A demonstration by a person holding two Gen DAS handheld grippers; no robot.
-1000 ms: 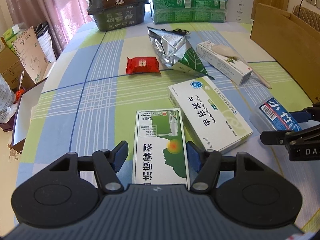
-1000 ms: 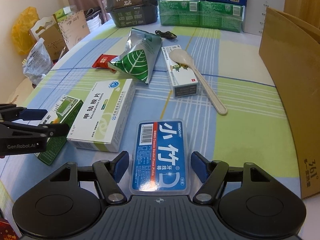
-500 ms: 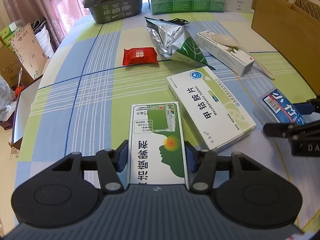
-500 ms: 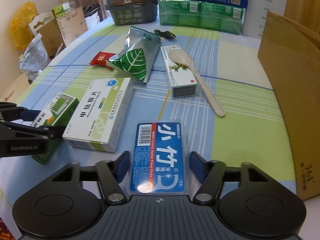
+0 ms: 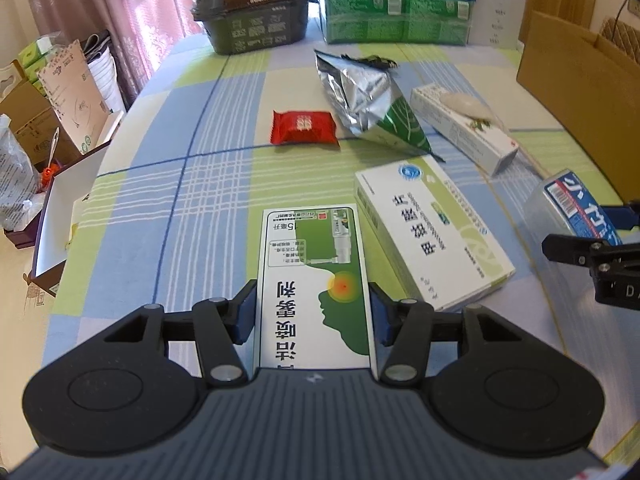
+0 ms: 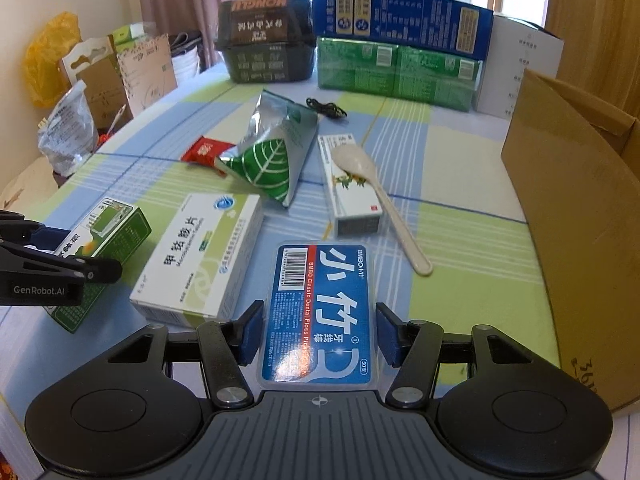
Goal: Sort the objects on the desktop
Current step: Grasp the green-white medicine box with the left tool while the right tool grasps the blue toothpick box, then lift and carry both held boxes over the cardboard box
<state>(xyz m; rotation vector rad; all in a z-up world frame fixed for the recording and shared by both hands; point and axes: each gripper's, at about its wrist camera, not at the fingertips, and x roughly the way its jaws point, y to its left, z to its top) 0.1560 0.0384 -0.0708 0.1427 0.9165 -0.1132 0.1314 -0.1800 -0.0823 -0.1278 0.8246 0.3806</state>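
Left wrist view only: your left gripper (image 5: 312, 314) has its pads pressed against both long sides of the green-and-white spray box (image 5: 314, 280), jaws drawn in to the box's width; the box lies flat on the checked tablecloth (image 5: 160, 200). The red sachet (image 5: 304, 127) shows in full here, beside the silver leaf-print pouch (image 5: 366, 100).

Right wrist view only: your right gripper (image 6: 319, 334) has its pads set against both sides of the blue dental floss pick case (image 6: 320, 312), which lies flat on the cloth. The whole spoon (image 6: 378, 196) shows, its bowl resting on the narrow white carton (image 6: 350, 188), its handle running down to the cloth. The black cable (image 6: 326, 109) lies near the stacked green packs (image 6: 396, 72).

Both views: the white tablet box (image 6: 200, 260) lies between the two held items; the cardboard box (image 6: 580, 248) stands at the right edge.

Pose: both grippers point forward and slope down toward the table, side by side, each visible at the edge of the other's view
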